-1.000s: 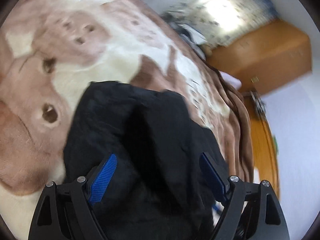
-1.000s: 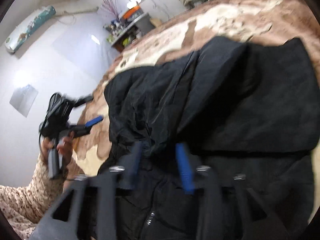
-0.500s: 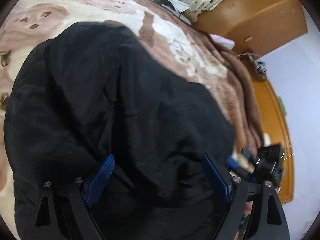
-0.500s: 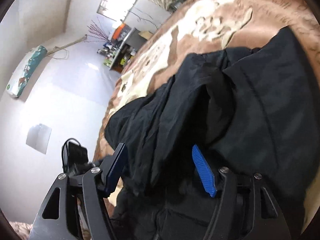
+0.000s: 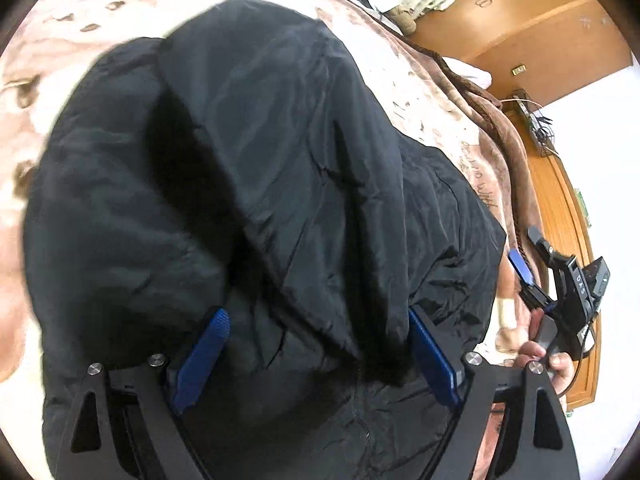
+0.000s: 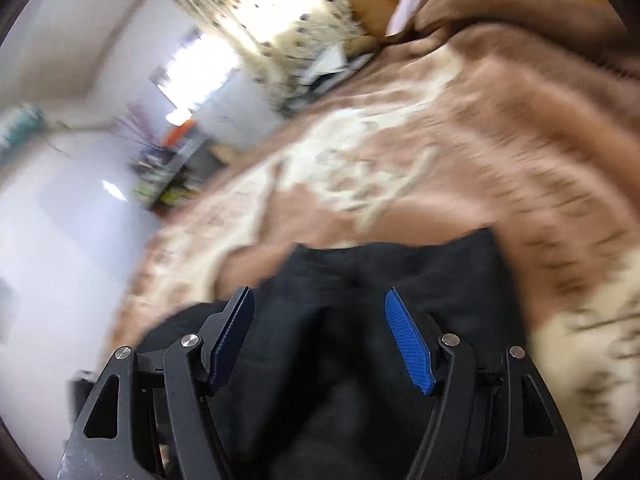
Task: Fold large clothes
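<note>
Blue ribbed pads line the left gripper point(image 5: 316, 344), whose jaws stand wide apart with nothing pinched between them; they hang just above the black jacket point(image 5: 256, 200), and the cloth bulges up in the gap without either pad pressing on it. The jacket lies heaped directly ahead of this gripper, a broad folded flap running diagonally across its top, and fills most of the left wrist view. Under it spreads a brown and cream blanket point(image 5: 448, 108) on the bed.

At the jacket's right edge, in the same view, the right gripper point(image 5: 532, 264) shows, held in a hand point(image 5: 548, 360), clear of the cloth. From its own camera the right gripper point(image 6: 320, 324) has its jaws parted and empty; the jacket point(image 6: 380, 276) lies below and just ahead of its fingers, its far edge ending on the blanket point(image 6: 480, 160). This view is blurred, so whether the pads brush the fabric cannot be told. Beyond the bed stand a wooden wardrobe point(image 5: 512, 24) and a curtained window point(image 6: 280, 20).
</note>
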